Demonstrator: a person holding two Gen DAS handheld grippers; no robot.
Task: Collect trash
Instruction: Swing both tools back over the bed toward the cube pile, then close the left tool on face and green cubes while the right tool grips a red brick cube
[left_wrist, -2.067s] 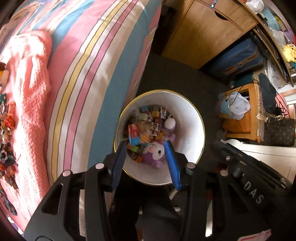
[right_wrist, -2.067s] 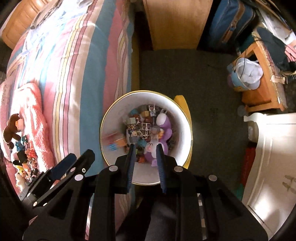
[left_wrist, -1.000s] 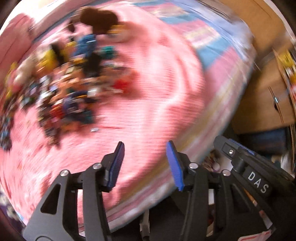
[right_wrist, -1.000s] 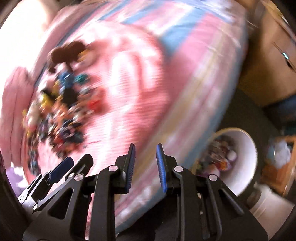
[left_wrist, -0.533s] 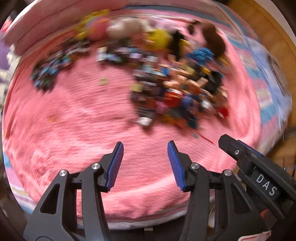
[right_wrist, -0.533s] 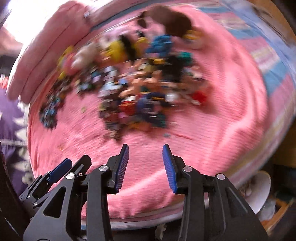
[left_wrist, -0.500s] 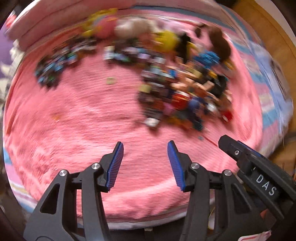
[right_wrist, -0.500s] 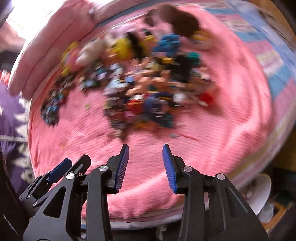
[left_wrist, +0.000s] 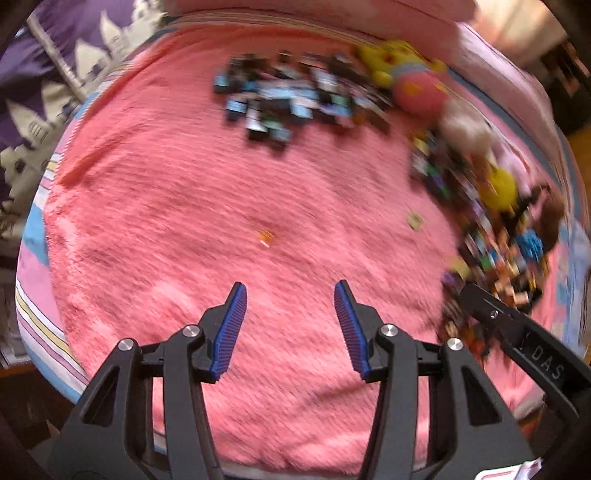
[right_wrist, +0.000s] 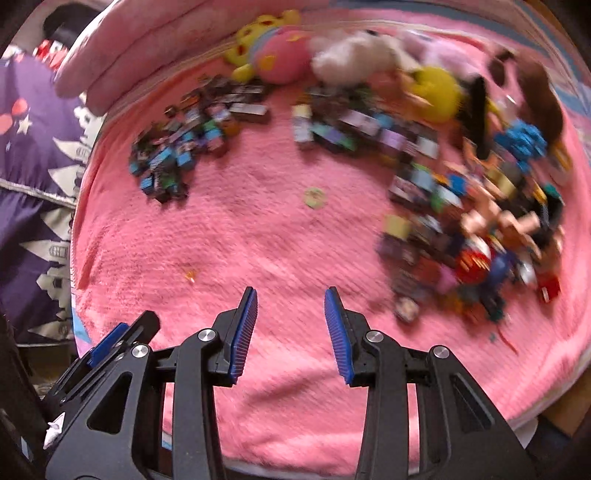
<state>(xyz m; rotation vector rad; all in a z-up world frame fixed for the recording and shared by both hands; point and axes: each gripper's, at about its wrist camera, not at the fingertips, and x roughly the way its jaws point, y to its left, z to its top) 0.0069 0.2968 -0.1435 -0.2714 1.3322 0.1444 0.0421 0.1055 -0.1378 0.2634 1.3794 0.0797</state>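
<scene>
While both the left gripper (left_wrist: 290, 308) and right gripper (right_wrist: 290, 314) gape empty, orange scrap (left_wrist: 266, 236) at twelve o'clock looks light, flimsy; pinch across its middle.

— What's under me here?
— A fuzzy pink blanket (right_wrist: 258, 229) spread over the bed; a purple patterned cloth (right_wrist: 33, 155) hangs at my left.
— And along the far edge?
— A long pink pillow (right_wrist: 147, 44), with my view blurred there.
</scene>
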